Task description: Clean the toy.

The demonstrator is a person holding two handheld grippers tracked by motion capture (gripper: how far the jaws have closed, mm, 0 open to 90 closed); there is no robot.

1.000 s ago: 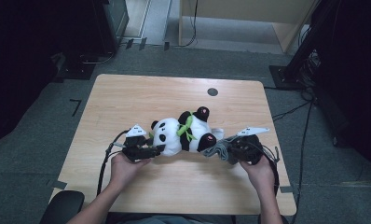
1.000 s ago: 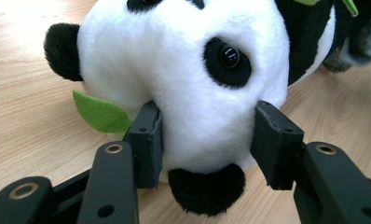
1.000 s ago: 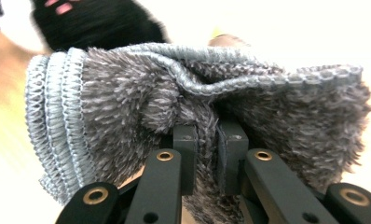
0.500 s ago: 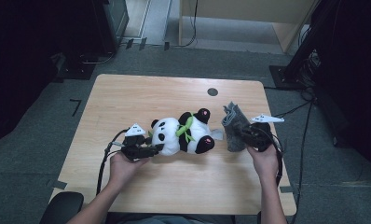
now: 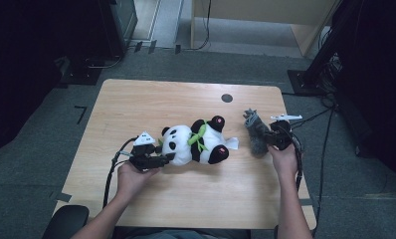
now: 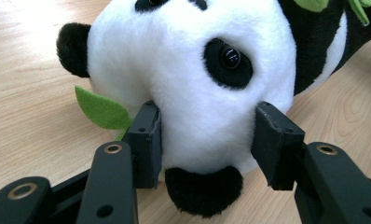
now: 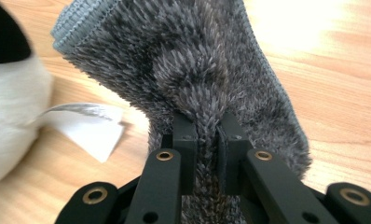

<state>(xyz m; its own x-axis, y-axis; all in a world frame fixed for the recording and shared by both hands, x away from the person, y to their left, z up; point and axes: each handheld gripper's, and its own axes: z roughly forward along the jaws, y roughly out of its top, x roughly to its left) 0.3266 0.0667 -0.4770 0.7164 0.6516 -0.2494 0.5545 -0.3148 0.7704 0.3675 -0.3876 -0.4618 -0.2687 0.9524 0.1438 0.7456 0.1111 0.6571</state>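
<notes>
Panda plush (image 5: 198,144) lies on its side on the wooden table (image 5: 136,104), its white head set between the jaws of your left gripper (image 5: 153,160). In the left gripper view the two pads press into the fur on either side of the muzzle (image 6: 207,126), just below the black eye patch, so that gripper holds the head at a middling width. A green felt leaf (image 6: 102,111) pokes out just beyond its left pad, and one black ear sits farther off on the same side.

Your right gripper (image 5: 265,139) is well apart from the panda's feet, out toward the table's right edge. Its jaws are pinched nearly together on a fold of a grey fuzzy cloth (image 7: 183,70), which stands up from the pads and fans out above them, with a stitched hem along its far edge. Just beside that gripper lies the panda's white tag (image 7: 92,123) on the wood. A dark round hole (image 5: 227,98) sits farther up the table.
</notes>
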